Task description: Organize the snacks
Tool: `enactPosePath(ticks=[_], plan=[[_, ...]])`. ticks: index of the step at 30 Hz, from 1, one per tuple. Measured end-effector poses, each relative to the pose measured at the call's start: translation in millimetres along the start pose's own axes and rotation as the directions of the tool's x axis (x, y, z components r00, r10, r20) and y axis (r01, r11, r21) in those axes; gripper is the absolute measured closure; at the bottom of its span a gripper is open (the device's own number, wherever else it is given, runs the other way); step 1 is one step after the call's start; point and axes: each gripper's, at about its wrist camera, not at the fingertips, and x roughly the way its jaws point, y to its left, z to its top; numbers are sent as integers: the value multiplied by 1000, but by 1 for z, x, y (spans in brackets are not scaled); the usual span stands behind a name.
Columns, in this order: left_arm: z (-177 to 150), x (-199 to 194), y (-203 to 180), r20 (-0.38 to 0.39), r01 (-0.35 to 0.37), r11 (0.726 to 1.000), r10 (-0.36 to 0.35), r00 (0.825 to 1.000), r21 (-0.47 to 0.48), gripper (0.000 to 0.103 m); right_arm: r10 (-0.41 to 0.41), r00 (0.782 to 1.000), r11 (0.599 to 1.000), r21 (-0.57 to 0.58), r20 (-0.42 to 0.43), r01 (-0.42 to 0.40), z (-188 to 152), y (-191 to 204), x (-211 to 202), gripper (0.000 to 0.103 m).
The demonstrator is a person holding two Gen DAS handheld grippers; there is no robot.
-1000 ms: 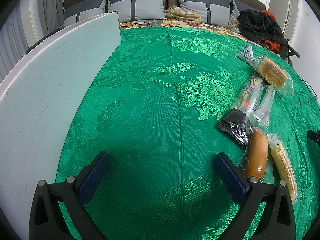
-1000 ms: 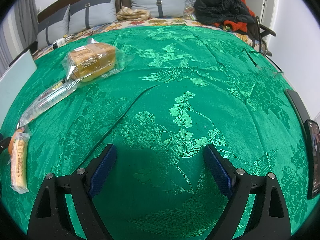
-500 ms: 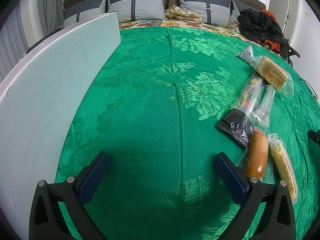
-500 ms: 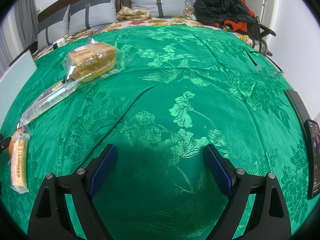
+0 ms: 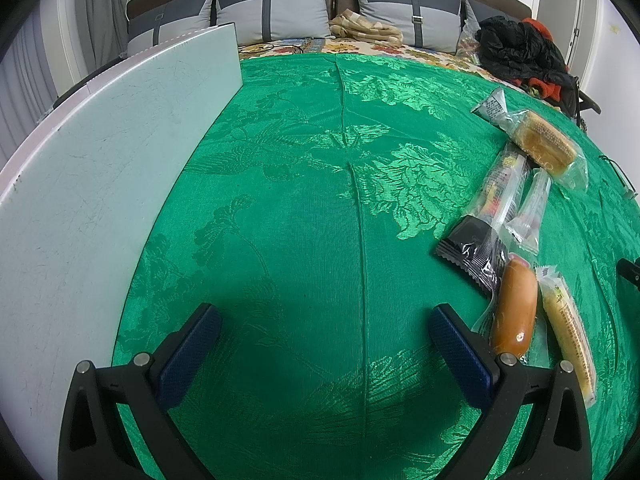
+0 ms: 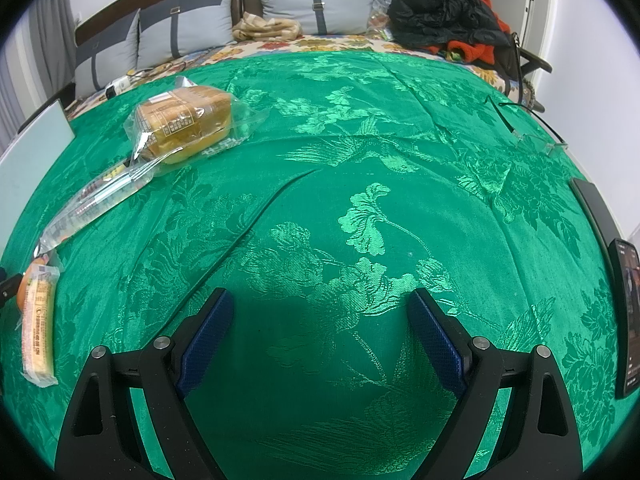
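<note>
Here the left gripper (image 5: 324,332) hangs wide and empty over the green brocade cloth (image 5: 288,184), and the right gripper (image 6: 318,318) likewise. Just right of the left one lies a glossy brown sausage bun in clear film (image 5: 514,306), beside a long yellow wrapped bar (image 5: 568,330) and a black crinkled packet (image 5: 474,246). All look light, soft and slippery; a gentle pinch across the bun's middle seems safest.
</note>
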Motion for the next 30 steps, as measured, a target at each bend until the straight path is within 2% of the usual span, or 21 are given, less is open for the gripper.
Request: enactPosePath(ticks=[7,10,12,13,17,21,26,28,30], plan=[[-2,-1,-1,-9,12,1000,-12,1000,23,0,1,1000,1000,0,0,-1,0,0,0,11],[4,1,-2,-71,17,999,-14,997,32,0,1,1000,1000,1,0,-1,0,0,0,11],[21,6,-3,-154,24,999,-18,988,33,0,1,1000,1000,0,0,-1,0,0,0,11],[27,5,-4,-159,30,999,-25,987,30,1,1,1000,1000,0,0,-1,0,0,0,11],[75,-6,-19,-90,89,995,-84,992,50,1,0,1000,1000,0,0,0,0,0,0,11],[108,10,-56,-143,148,978,-127,982,146,1,2,1000,1000,2,0,-2,0,0,0,11],[120,47,-104,-208,139,954,-84,974,265,21,1,1000,1000,1,-1,-1,0,0,0,11],[123,54,-116,-217,180,946,-123,968,270,21,1,1000,1000,2,-1,-1,0,0,0,11],[122,61,-130,-236,223,934,-159,959,277,27,1,1000,1000,2,-1,-1,0,0,0,11]])
